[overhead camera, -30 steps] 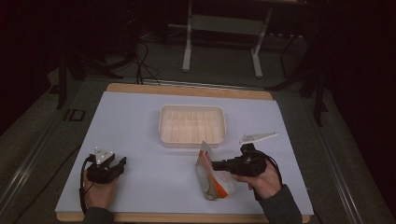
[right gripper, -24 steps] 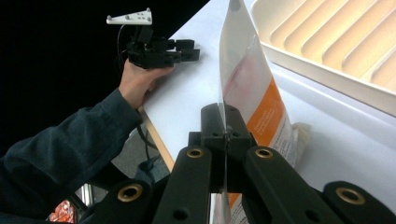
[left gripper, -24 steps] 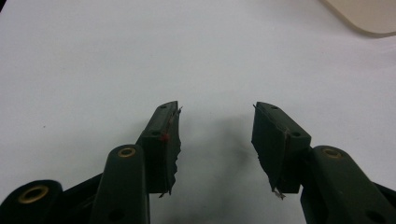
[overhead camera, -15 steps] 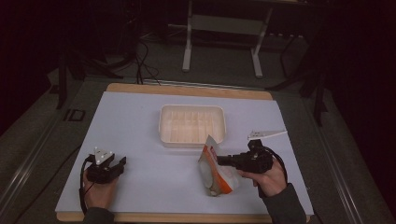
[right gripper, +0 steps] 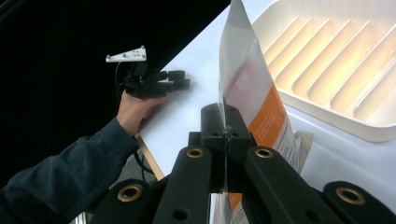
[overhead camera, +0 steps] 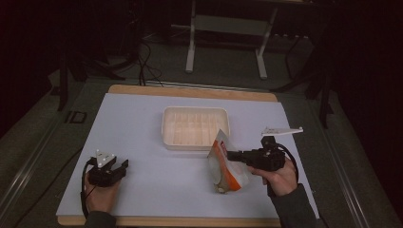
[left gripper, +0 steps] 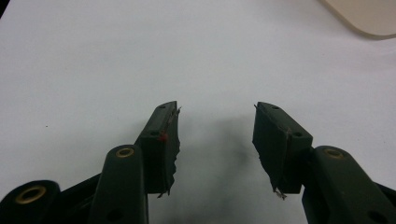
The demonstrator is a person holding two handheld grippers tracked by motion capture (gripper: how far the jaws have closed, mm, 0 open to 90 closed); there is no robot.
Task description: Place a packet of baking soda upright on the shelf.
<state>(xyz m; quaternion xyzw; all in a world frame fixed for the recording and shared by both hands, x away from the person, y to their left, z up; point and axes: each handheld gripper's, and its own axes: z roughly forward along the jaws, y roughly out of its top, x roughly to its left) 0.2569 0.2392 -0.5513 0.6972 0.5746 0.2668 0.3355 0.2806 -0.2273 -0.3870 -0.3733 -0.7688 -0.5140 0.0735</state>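
A white and orange pouch [overhead camera: 223,164] stands tilted on the white mat, just in front of the cream ridged tray [overhead camera: 195,126]. My right gripper [overhead camera: 231,155] is shut on the pouch's edge; in the right gripper view the jaws pinch the pouch [right gripper: 254,98] with the tray [right gripper: 336,70] behind it. My left gripper [overhead camera: 119,167] rests near the mat's front left, held by a hand, and stands open. In the left gripper view its own gripper [left gripper: 215,135] holds nothing, bare mat between its jaws.
The tray is empty and sits mid-table. The white mat [overhead camera: 142,137] covers a wooden board; dark floor, cables and a metal stand lie beyond the far edge. The left hand and its gripper [right gripper: 154,81] show far off in the right gripper view.
My right gripper has lifted the pouch from lying flat to upright and carried it right and toward the tray. The left gripper has stayed put.
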